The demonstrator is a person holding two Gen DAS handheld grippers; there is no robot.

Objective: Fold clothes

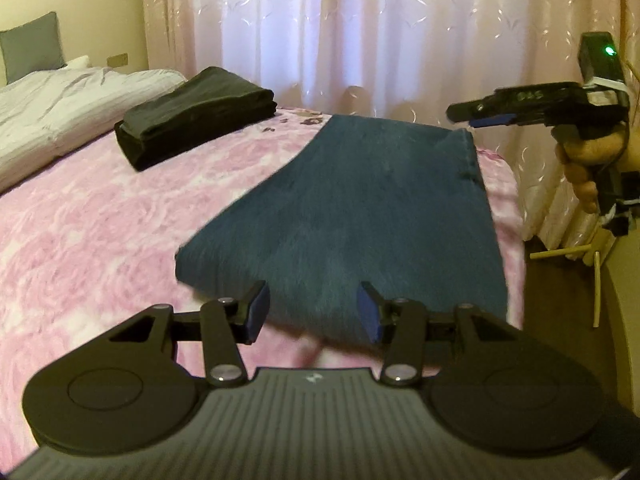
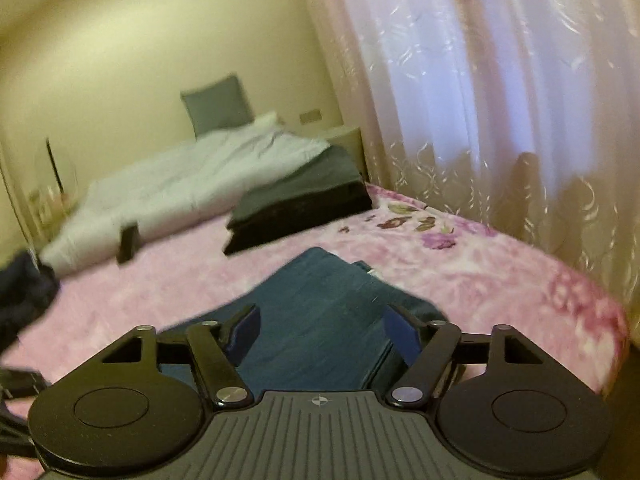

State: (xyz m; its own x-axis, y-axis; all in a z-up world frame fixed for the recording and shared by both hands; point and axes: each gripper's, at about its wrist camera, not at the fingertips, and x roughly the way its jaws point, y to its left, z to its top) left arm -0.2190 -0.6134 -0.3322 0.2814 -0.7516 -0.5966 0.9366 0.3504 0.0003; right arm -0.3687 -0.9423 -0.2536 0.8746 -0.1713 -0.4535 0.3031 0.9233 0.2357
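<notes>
Folded blue jeans (image 1: 352,216) lie on the pink floral blanket (image 1: 100,220) near the bed's right edge; they also show in the right wrist view (image 2: 320,312). My left gripper (image 1: 312,312) is open and empty, hovering just above the near end of the jeans. My right gripper (image 2: 320,332) is open and empty, above the jeans' other end. In the left wrist view it (image 1: 472,116) hangs in the air past the jeans' far right corner, held by a hand.
A folded black garment (image 1: 196,116) lies at the back of the blanket (image 2: 500,272), seen also in the right wrist view (image 2: 300,204). A white duvet (image 1: 60,104) and grey pillow (image 1: 32,48) lie beyond. Curtains (image 1: 360,32) hang behind. A dark cloth (image 2: 24,292) lies at left.
</notes>
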